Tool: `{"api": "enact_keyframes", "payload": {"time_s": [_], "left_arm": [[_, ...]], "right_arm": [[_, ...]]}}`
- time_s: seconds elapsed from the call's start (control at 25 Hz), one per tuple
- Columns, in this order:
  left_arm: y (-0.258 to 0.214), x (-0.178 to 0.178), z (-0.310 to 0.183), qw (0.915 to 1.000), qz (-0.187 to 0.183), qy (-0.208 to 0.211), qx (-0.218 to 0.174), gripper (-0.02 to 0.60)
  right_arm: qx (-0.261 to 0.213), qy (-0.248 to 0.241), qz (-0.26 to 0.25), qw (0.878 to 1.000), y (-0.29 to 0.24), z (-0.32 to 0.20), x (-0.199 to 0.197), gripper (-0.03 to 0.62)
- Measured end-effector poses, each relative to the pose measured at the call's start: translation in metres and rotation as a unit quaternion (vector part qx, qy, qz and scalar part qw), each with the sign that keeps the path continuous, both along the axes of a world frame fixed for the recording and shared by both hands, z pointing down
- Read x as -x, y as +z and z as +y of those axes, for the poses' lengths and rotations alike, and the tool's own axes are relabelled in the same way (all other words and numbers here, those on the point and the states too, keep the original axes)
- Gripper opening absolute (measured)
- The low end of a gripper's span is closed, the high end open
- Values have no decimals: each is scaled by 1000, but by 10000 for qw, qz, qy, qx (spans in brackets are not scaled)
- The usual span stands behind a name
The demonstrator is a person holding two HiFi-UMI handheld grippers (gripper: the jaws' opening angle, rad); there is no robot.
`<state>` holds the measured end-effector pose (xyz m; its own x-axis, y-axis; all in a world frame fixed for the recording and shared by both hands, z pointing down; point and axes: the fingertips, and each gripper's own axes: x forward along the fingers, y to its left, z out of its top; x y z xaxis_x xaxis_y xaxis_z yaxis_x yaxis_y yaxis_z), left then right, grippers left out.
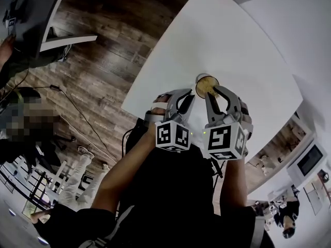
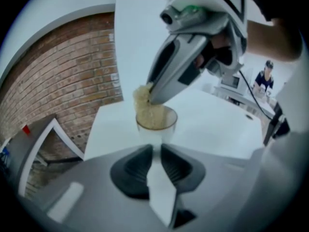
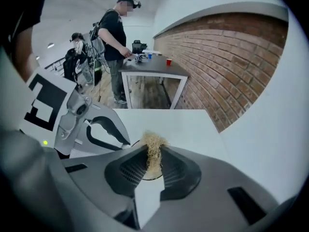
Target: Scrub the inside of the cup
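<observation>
Left gripper (image 2: 157, 148), lower centre: jaws sat nearly together, tips just short of clear cup (image 2: 157, 125), which stood upright mid-frame on white table (image 2: 217, 124). Right gripper (image 3: 153, 151) angled down from upper right, clamped on tan fibrous scrubber (image 3: 153, 143) pushed into the cup.

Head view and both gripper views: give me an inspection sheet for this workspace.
Surface: white table.
Job's things: clear cup upright on the table; straw-coloured fibre scrubber pushed into it.
Clutter: nothing seen.
Grippers: left gripper shut on the cup's near side; right gripper shut on the scrubber.
Cables: one cable on the wooden floor.
Surroundings: brick wall; person at a second table.
</observation>
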<state>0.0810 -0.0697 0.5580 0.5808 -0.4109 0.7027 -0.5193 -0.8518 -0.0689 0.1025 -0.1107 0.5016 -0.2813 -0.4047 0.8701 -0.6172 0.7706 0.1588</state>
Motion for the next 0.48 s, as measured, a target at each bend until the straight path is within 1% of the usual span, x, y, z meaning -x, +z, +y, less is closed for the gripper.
{"api": "enact_keyframes", "payload": {"time_s": [0.08,0.2,0.28,0.48], "left_arm": [[1,0,-2,10000,8,8,19,60],[0,-1,-4,10000,10,30,-4,60],[-1,-2,-4,10000,-9,64,-40,61],[0,-3,-5,9999,-37,128,-56,61]], "right_arm": [[-181,-65,137,9997,8,-3,3,54],[-128,-42,266,9996,23,-5,3,54],[19,-109,439,9990,35,-5,3,54],[590,-392,913,9933,62,-6,4,54]]}}
